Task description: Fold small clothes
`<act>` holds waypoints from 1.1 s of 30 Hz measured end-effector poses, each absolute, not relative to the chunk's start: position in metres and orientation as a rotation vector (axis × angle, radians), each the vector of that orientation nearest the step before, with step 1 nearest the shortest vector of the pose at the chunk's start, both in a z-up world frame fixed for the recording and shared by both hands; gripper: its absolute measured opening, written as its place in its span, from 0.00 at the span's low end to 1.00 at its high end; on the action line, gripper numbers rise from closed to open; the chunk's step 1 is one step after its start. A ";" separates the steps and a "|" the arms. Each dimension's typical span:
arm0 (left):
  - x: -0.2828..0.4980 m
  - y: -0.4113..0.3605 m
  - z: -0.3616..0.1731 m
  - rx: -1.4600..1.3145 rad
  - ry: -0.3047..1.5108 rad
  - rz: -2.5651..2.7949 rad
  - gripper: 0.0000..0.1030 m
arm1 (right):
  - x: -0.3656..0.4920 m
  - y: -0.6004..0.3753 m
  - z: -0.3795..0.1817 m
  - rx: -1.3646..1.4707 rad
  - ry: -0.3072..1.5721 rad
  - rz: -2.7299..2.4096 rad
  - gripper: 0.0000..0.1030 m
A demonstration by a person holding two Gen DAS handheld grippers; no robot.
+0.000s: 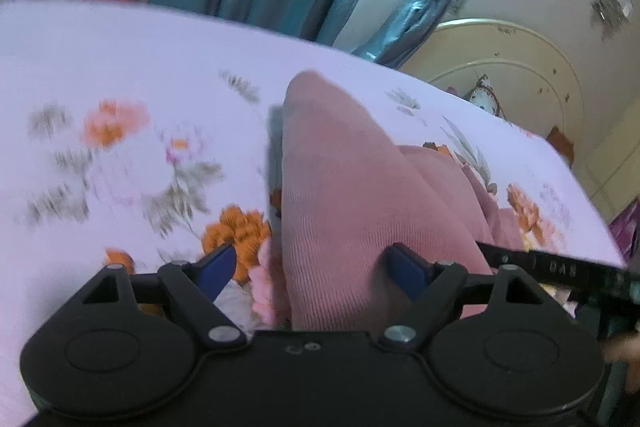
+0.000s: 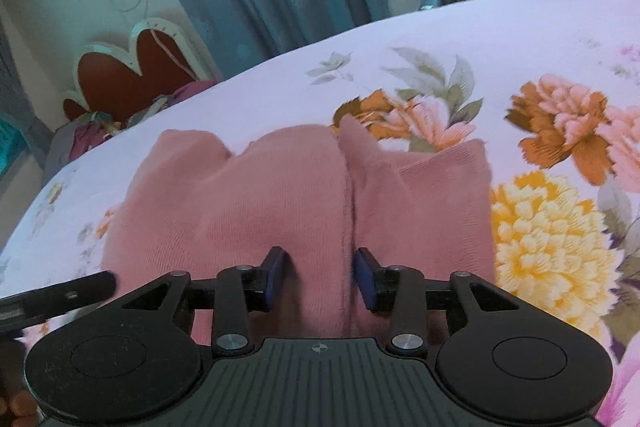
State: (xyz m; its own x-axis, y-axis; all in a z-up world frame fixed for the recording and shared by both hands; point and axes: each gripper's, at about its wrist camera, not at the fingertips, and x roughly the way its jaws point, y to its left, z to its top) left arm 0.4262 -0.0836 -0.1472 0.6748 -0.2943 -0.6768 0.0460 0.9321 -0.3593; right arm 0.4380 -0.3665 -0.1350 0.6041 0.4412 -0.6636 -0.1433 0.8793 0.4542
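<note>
Item: one small dusty-pink ribbed knit garment (image 2: 280,195), lying on the white bedsheet printed with orange, pink and yellow flowers (image 2: 540,39), bunched into soft humps with a seam running down its middle.

Left gripper (image 1: 316,269): blue-padded fingers (image 1: 218,267) spread wide, a raised fold of the pink knit standing between them; the near pad looks clear of the cloth; whether the far pad touches we cannot tell.

Right gripper (image 2: 320,277): jaws part-open astride the near edge at the seam; not pinching.

Step, as we judge it: taking hold of the near edge, ahead of a fold.

Next move, as we judge it: both tongs need to close on cloth; then lift together and carry the edge over evenly, lest the knit sag or twist.
</note>
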 end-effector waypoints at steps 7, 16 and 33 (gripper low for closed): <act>0.429 -0.084 -0.152 -0.317 0.807 -0.193 0.85 | 0.435 -0.360 -0.128 0.350 0.840 0.364 0.08; 0.418 -0.101 -0.129 -0.243 0.737 -0.261 0.79 | 0.397 -0.389 -0.075 0.225 0.636 0.261 0.07; 0.402 -0.105 -0.126 -0.111 0.770 -0.299 0.84 | 0.298 -0.411 -0.094 0.365 0.798 0.216 0.45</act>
